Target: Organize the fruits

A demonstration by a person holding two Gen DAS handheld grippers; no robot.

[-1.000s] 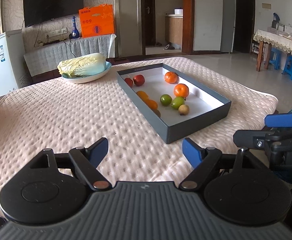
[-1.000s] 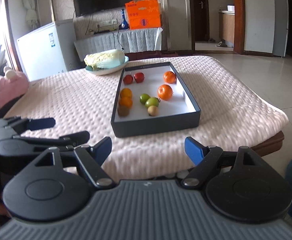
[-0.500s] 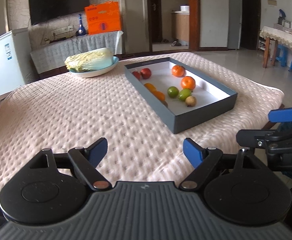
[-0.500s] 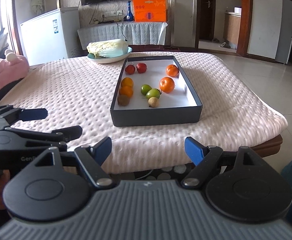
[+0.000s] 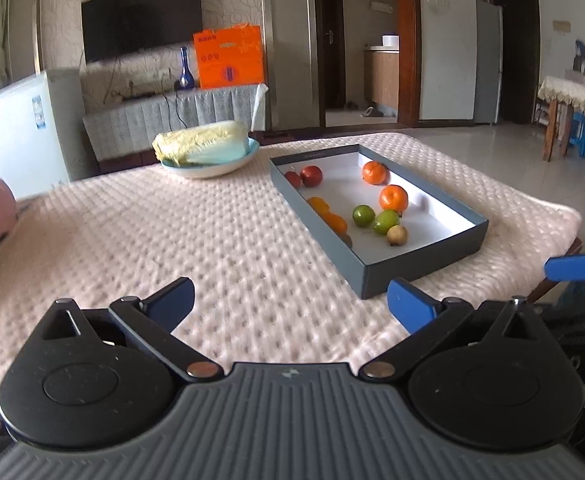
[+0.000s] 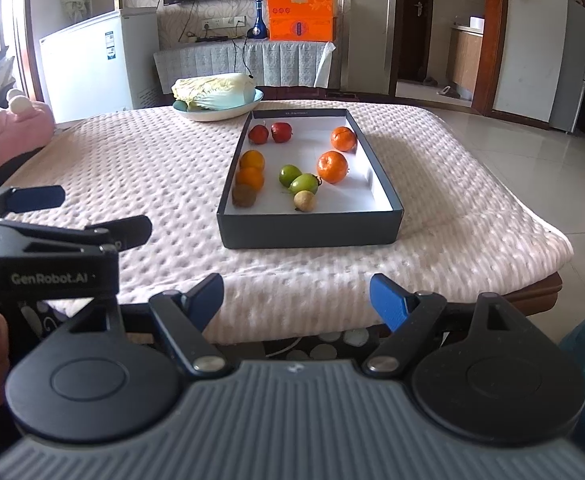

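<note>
A dark grey box (image 6: 308, 232) with a white floor sits on the pink quilted bed (image 6: 152, 168); it also shows in the left wrist view (image 5: 412, 268). Inside lie two red fruits (image 6: 281, 132), several oranges (image 6: 332, 166), two green fruits (image 6: 304, 183) and two brownish ones (image 6: 303, 201). My left gripper (image 5: 290, 300) is open and empty above the bed's near edge, left of the box. My right gripper (image 6: 296, 296) is open and empty, in front of the bed, short of the box.
A pale blue bowl (image 6: 228, 110) with a napa cabbage (image 6: 212, 88) stands behind the box. A pink plush toy (image 6: 16, 126) lies at the bed's left. A white fridge (image 6: 88, 64) and a covered TV bench (image 6: 244, 62) stand behind. Tiled floor lies to the right.
Both grippers have risen and tilted so the box sits lower and nearer in view. Both stay open and empty. The fruits have not moved.
</note>
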